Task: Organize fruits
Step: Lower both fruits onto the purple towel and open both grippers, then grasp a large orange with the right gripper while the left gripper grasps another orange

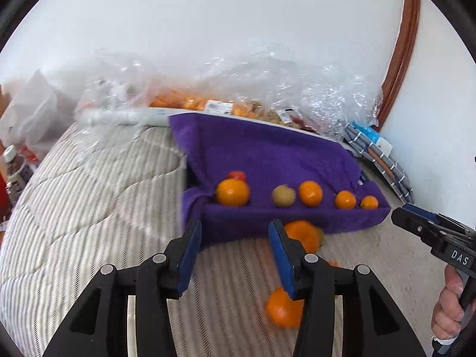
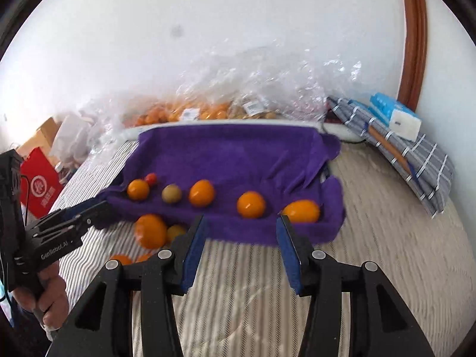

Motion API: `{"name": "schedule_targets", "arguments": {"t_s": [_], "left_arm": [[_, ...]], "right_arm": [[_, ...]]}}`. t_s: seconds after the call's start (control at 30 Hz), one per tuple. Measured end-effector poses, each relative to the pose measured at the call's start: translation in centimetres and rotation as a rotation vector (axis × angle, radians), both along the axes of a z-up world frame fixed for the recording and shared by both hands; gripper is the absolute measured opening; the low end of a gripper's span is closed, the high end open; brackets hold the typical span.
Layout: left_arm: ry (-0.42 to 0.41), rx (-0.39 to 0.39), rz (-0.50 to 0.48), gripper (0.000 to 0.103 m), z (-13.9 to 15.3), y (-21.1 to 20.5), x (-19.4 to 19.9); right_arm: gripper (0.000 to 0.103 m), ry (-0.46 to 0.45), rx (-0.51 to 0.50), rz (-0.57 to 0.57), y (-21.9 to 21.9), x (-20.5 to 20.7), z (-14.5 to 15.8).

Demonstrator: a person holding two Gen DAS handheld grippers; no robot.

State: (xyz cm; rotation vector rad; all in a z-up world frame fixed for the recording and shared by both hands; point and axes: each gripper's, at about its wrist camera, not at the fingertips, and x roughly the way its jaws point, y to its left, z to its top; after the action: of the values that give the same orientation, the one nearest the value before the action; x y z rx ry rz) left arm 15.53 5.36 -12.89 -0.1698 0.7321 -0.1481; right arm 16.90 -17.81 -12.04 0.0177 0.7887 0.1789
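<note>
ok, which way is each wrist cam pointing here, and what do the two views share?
Left wrist: on the left gripper, low over the striped bedding, facing the purple towel; shows its open fingers, plus the right gripper and right hand.
Right wrist: on the right gripper, facing the same towel; shows its open fingers, plus the left gripper and left hand.
Shared: towel, row of oranges, plastic bags.

white wall [image 2: 238, 29], striped bedding [image 2: 386, 238], perhaps a door frame [image 2: 413, 29]
</note>
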Motion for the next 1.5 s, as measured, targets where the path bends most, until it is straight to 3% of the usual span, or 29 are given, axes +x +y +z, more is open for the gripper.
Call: {"name": "schedule_targets", "arguments": {"t_s": [0.23, 0.5, 0.63, 0.77, 0.9, 1.17, 1.3, 1.43, 1.5], "left_arm": [[0.030, 0.061, 0.042, 0.045, -1.0, 3.2, -2.7], [0.106, 0.073, 0.020, 0.049, -2.3, 3.7, -3.2], [0.132, 0.079, 0.012, 0.049, -2.7, 3.4, -2.7], [0.172, 0.043, 0.028, 0.049, -3.2, 4.1, -2.3], [0.181, 0.004, 0.039, 0.049, -3.3, 4.7, -2.2], [0.153, 0.090, -0.019, 0.050, -3.2, 2.7, -2.6], [0.161, 0.026, -0.114, 0.057, -2.9, 1.7, -2.6], [0.148, -0.068, -0.150, 0.062, -2.1, 0.7, -3.0], [0.146, -0.073, -0.168, 0.062, -1.8, -0.4, -3.1]], "right_arm": [[0.046, 0.051, 0.036, 0.099, 5.0, -2.7, -2.8], [0.044, 0.104, -0.039, 0.184, 8.6, -3.4, -5.0], [0.044, 0.116, -0.104, 0.183, 9.6, -3.1, -6.4], [0.044, 0.125, -0.104, 0.164, 9.7, -2.1, -7.1], [0.042, 0.126, -0.084, 0.149, 9.4, -1.4, -7.2], [0.042, 0.075, -0.051, 0.105, 6.5, -2.7, -6.3], [0.042, 0.076, -0.017, 0.068, 3.9, -3.6, -5.9], [0.042, 0.058, -0.007, 0.019, 1.2, -4.8, -5.4], [0.042, 0.052, -0.006, -0.002, 0.1, -5.5, -5.1]]}}
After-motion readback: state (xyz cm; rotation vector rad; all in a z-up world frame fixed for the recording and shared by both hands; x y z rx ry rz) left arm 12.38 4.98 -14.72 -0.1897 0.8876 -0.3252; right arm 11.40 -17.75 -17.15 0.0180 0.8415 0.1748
